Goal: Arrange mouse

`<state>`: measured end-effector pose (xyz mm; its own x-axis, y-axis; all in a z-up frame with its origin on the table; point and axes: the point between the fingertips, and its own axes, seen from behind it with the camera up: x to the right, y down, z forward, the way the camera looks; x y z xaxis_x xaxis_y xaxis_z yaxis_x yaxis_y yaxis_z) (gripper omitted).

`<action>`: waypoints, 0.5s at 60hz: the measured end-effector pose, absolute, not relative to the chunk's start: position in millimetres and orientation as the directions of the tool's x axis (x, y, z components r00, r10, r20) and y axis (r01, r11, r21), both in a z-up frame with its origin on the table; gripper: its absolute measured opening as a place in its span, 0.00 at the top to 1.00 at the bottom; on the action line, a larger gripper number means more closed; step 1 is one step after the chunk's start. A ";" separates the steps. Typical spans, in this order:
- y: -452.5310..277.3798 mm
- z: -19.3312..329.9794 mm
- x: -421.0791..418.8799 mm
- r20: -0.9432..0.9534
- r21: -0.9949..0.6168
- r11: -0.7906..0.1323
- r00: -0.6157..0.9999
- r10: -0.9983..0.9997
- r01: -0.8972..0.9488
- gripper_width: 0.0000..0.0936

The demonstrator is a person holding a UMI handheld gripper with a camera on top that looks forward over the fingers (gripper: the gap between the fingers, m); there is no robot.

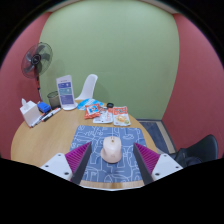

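Note:
A pale pink mouse (112,149) lies on a blue patterned mouse mat (95,135) near the front edge of a round wooden table (40,140). My gripper (112,160) stands open above the mat. Its left pad (79,157) and right pad (148,157) flank the mouse. The mouse rests on the mat between the fingers, with a gap on each side.
Beyond the mat lie colourful packets (95,107) and a plate (122,119). A white box (66,92), a mesh pen cup (53,99) and a bottle (29,108) stand at the table's left. A fan (37,59) and white chair (88,87) are behind; a black chair (203,150) at right.

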<state>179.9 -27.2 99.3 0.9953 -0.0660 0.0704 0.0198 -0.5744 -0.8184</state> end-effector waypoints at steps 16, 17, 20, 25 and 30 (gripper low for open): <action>-142.5 175.1 156.2 0.124 -0.849 -0.526 0.987 -0.102 0.052 0.10; -149.1 177.6 154.6 0.126 -0.849 -0.525 0.987 -0.104 0.053 0.10; -169.0 185.4 149.0 0.130 -0.849 -0.525 0.986 -0.108 0.055 0.10; -199.6 199.4 141.1 0.129 -0.853 -0.520 0.985 -0.116 0.051 0.10; -221.7 208.6 135.9 0.129 -0.859 -0.510 0.984 -0.122 0.049 0.10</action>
